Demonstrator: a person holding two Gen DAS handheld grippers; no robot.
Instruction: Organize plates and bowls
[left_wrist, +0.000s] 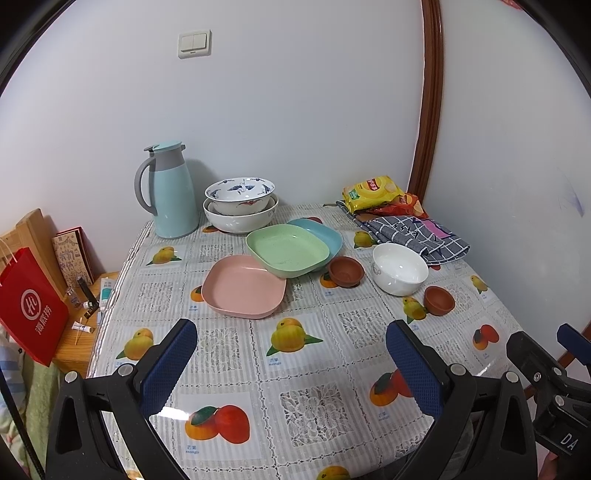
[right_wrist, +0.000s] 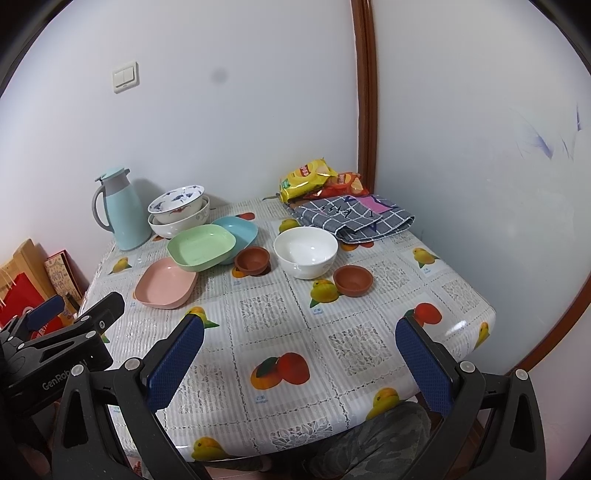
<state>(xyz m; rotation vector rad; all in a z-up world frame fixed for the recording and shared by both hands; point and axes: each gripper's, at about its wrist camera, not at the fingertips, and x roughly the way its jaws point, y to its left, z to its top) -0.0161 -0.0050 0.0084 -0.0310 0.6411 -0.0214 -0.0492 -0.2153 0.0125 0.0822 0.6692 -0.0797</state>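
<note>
left gripper agape, right gripper likewise (empty)

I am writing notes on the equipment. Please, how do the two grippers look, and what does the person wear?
The left gripper and the right gripper look the same: black plastic frames with silver screws and two flat fingers covered in blue dimpled pads. The right wrist view shows white "GenRobo" lettering on the left gripper's body. No cables are visible. The person wears camouflage trousers.
</note>
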